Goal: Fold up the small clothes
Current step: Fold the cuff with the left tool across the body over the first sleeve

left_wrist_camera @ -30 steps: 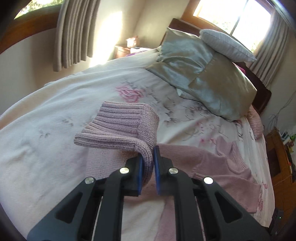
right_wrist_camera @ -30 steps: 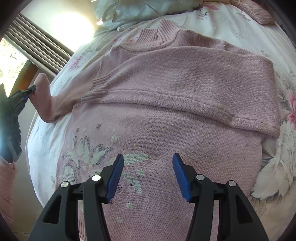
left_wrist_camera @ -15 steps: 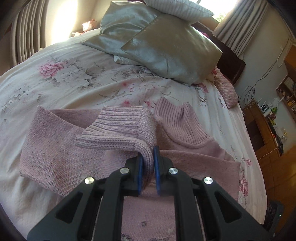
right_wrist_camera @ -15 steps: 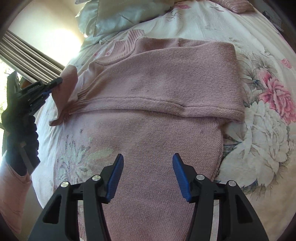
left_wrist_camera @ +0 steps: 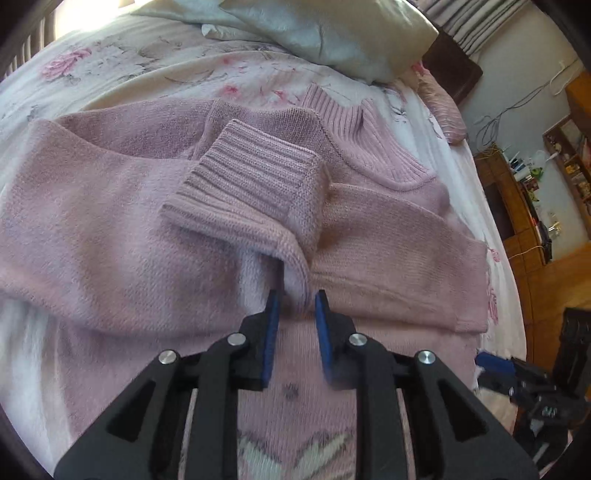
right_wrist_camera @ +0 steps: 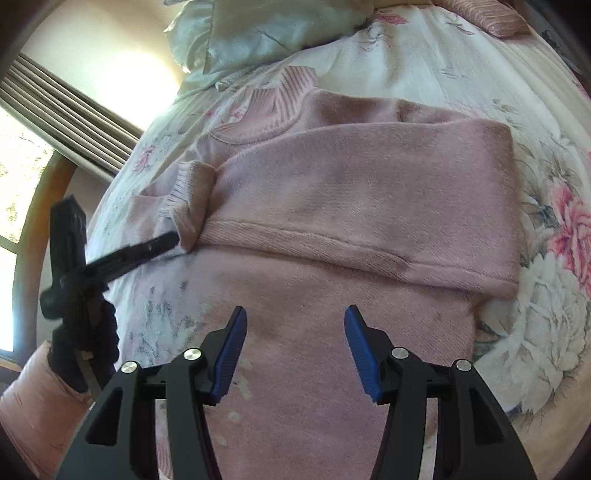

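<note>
1. My left hand-held gripper (left_wrist_camera: 295, 308) is slightly parted, the ribbed cuff (left_wrist_camera: 251, 192) loose between its pads.
2. My right hand-held gripper (right_wrist_camera: 295, 345) gapes wide, empty, over the pink sweater (right_wrist_camera: 369, 206) on the bed (right_wrist_camera: 546, 332).

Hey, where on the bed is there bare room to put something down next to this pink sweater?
Bare floral bedspread lies past the folded sleeve on the sweater's far side from the left gripper. Another strip runs between the collar and the pillows. It is crowded by the cuff, where the left gripper works.
</note>
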Available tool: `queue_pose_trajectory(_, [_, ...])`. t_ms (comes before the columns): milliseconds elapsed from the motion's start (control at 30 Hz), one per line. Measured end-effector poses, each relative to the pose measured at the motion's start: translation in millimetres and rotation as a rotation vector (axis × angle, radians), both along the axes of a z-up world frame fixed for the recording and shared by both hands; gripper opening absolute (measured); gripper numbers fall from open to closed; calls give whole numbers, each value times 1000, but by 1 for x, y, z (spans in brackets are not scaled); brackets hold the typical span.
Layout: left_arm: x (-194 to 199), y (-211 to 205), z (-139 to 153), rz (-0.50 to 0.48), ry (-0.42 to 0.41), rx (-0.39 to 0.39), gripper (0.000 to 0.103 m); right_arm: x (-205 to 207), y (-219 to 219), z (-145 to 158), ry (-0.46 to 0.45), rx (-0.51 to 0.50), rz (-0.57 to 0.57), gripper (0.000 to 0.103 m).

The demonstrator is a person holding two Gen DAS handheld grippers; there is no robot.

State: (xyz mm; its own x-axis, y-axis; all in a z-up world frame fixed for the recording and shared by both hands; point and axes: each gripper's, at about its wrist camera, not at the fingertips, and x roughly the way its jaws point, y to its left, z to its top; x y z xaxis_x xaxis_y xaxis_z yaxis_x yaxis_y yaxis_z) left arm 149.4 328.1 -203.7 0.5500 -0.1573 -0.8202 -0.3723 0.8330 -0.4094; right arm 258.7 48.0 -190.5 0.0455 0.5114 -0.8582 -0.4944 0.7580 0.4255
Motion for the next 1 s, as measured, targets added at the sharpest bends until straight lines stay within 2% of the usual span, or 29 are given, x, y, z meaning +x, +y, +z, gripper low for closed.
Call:
queue_pose_trajectory(133, [-48,36,19,96,-10,66,22,15,56,3,42,69,51,56])
queue_pose_trajectory(233, [-74,65,24,181,19,121,23,24,102,-5,75,83,70,56])
queue_pose_trajectory(367, [-98,91,25,262,31,106,23,42,157,-26,153,108,63,56])
queue_pose_trajectory(467, [-107,101,27,288,27,104,23,50,187,-46,193,62,58,58])
queue_pose_trajectory(533, [-106,106,28,297,25,99,23,53,198,-62,231,38,46,56])
queue_pose_trajectory(567, [-104,107,28,298,23,99,23,54,201,-68,253,52,40,43])
queue_pose_trajectory(600, [-102,108,28,297,23,103,23,55,204,-72,278,77,40,24])
queue_pose_trajectory(633, [-98,109,29,295,22,107,23,56,203,-73,284,86,35,23])
queue_pose_trajectory(667, [-95,109,31,294,19,114,23,55,202,-70,271,102,39,17])
queue_pose_trajectory(800, [-80,113,38,289,-5,132,23,47,177,-30,142,143,79,14])
queue_pose_trajectory(900, [-64,109,43,274,-21,136,23,51,142,-1,57,156,54,14])
queue_pose_trajectory(1000, [-45,98,43,243,-28,142,25,60,100,11,5,133,8,14])
